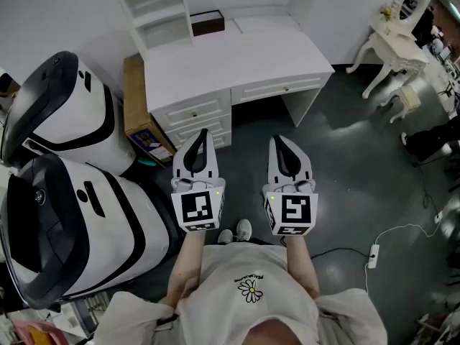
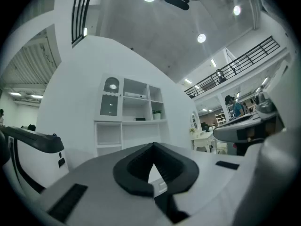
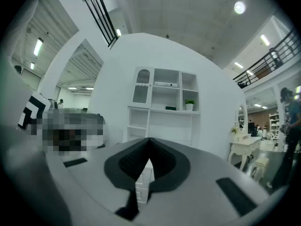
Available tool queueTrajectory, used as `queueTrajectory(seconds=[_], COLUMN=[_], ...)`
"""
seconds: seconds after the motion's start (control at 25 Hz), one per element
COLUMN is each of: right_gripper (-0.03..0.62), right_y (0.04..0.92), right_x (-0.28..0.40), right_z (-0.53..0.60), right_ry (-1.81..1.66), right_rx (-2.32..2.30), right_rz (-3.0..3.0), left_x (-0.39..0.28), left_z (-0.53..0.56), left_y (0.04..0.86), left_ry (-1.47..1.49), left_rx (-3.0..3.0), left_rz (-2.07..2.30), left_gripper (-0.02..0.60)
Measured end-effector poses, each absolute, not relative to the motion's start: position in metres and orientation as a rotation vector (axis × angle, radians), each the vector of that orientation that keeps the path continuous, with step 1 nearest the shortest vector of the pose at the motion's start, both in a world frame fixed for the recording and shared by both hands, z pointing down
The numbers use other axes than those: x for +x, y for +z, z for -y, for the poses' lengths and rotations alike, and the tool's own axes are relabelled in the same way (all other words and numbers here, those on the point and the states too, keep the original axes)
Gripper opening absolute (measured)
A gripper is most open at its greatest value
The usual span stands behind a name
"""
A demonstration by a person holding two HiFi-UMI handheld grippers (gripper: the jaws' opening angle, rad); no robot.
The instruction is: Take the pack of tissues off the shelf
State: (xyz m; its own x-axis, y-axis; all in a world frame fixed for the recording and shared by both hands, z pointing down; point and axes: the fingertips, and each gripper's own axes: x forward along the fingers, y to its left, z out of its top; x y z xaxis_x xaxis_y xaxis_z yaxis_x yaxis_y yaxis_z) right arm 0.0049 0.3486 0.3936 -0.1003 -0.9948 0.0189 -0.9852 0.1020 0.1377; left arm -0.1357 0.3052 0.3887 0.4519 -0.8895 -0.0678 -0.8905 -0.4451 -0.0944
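Both tools are held level and side by side over the floor, aimed at the white table [image 1: 237,56]. The left tool [image 1: 202,134] has its jaws together with nothing between them, and so does the right tool [image 1: 279,140]. The tissues [image 1: 207,22], apparently the dark pack, sit on the shelf [image 1: 162,13] at the table's back, well apart from both tools, near a small plant [image 3: 189,104].

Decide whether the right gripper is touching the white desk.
Apart. The head view shows the right gripper held in the air short of the white desk, with dark floor visible between its tips and the desk's front.
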Motion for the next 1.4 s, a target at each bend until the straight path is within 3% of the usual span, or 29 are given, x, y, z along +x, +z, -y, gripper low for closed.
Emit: queueTrajectory(seconds=[0.96,1.4], right_gripper=[0.003,0.003], right_y=[0.41,0.396], right_x=[0.035,0.058], right_z=[-0.323,-0.243], right_ry=[-0.089,-0.235], right_rx=[2.025,2.021], right_rz=[2.319,2.3], left_x=[-0.124,-0.097], left_z=[-0.275,-0.184], left_y=[0.401,0.385], left_ry=[0.023,0.13], left_rx=[-2.527,-2.5], left_rz=[-1.669,-1.626], left_gripper=[-0.002,-0.002])
